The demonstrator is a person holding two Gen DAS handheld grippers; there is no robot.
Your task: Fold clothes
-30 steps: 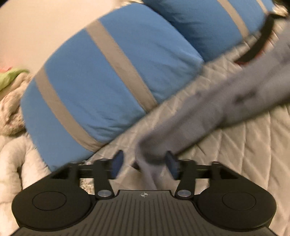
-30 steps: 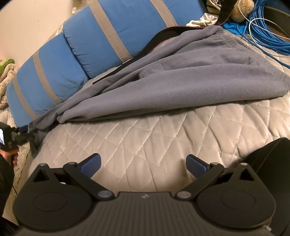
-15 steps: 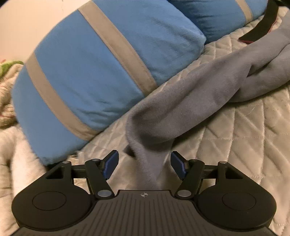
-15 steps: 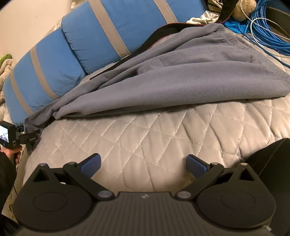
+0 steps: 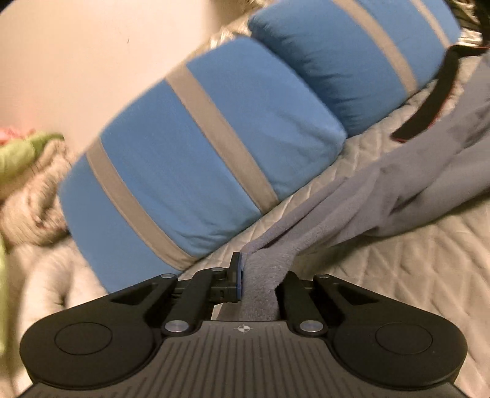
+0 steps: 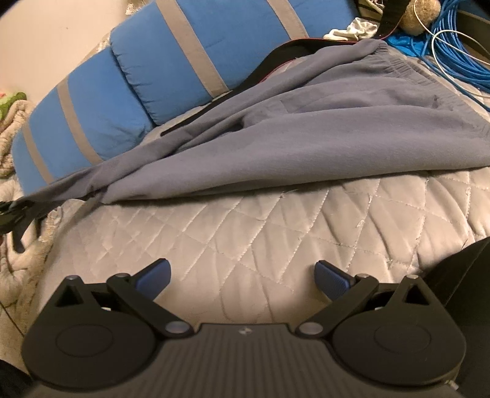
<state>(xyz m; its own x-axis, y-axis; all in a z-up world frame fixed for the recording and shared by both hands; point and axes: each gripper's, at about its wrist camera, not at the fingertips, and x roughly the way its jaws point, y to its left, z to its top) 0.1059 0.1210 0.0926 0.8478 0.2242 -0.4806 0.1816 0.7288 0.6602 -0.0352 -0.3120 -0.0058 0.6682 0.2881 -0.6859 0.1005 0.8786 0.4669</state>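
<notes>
1. Across both gripper bodies no brand name or writing can be read; each carries only a small round crosshair mark on its ribbed black top, low in the middle of its wrist view.
2. At the bed's left edge, in the right wrist view, the quilted grey bedspread [image 6: 275, 232] drops off toward a shaggy beige blanket [image 6: 12, 131] in the left of the frame.
3. Along the back, 2 blue pillows with grey stripes [image 6: 171, 61] line the pale wall [image 6: 49, 36], and a black strap [image 6: 269, 61] runs between the pillows and the clothes.
4. In the upper right of the same view, blue cables [image 6: 459, 52] and a white cloth [image 6: 355, 29] crowd the far corner.
5. The grey sweatpants [image 6: 321, 131] lie across the upper middle of the bedspread, waistband toward the upper right, legs tapering to the left edge of the frame.
6. A wide bare stretch of bedspread lies open between the sweatpants and the right gripper [image 6: 242, 277].
7. The right gripper has its blue pads spread wide with nothing between them, over bare quilt.
8. The left gripper [image 5: 260, 275] is clamped on the cuff end of a sweatpants [image 5: 352, 208] leg, the fabric bunched between its pads and stretching toward the right of the left wrist view, with the pillows [image 5: 190, 153] just behind it.
</notes>
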